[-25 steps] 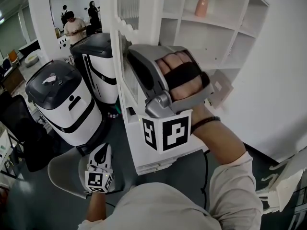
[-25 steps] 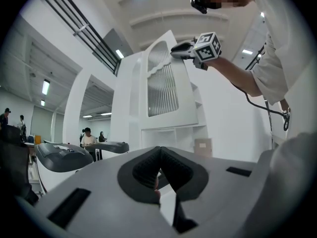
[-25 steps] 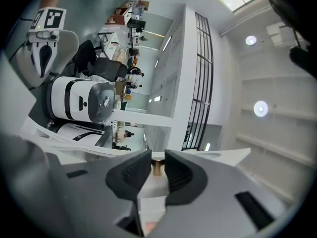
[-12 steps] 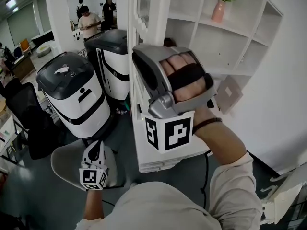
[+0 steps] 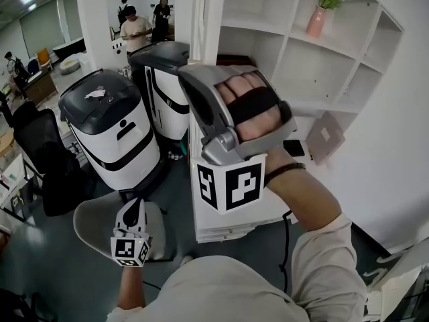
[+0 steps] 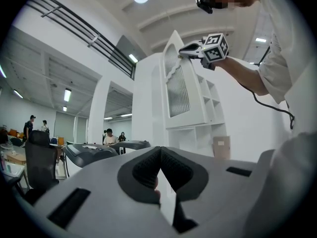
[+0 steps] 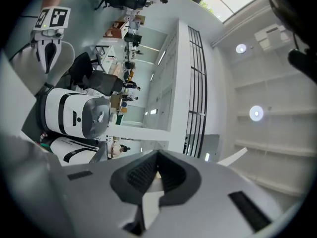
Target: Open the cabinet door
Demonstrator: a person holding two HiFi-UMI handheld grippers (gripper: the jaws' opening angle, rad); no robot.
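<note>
Left gripper view sets the right gripper [image 6: 183, 48], its jaws just closed tight with no sure hold, against the 12 o'clock end of the tall white ribbed-glass cabinet door [image 6: 181, 90], which stands upright and ajar, while the shut, empty left gripper [image 6: 159, 172] hangs well apart at 6 o'clock.

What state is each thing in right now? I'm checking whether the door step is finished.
cabinet door: open, swung outward.
right gripper: shut, its jaws have just closed, nothing clearly between them.
left gripper: shut, empty.
</note>
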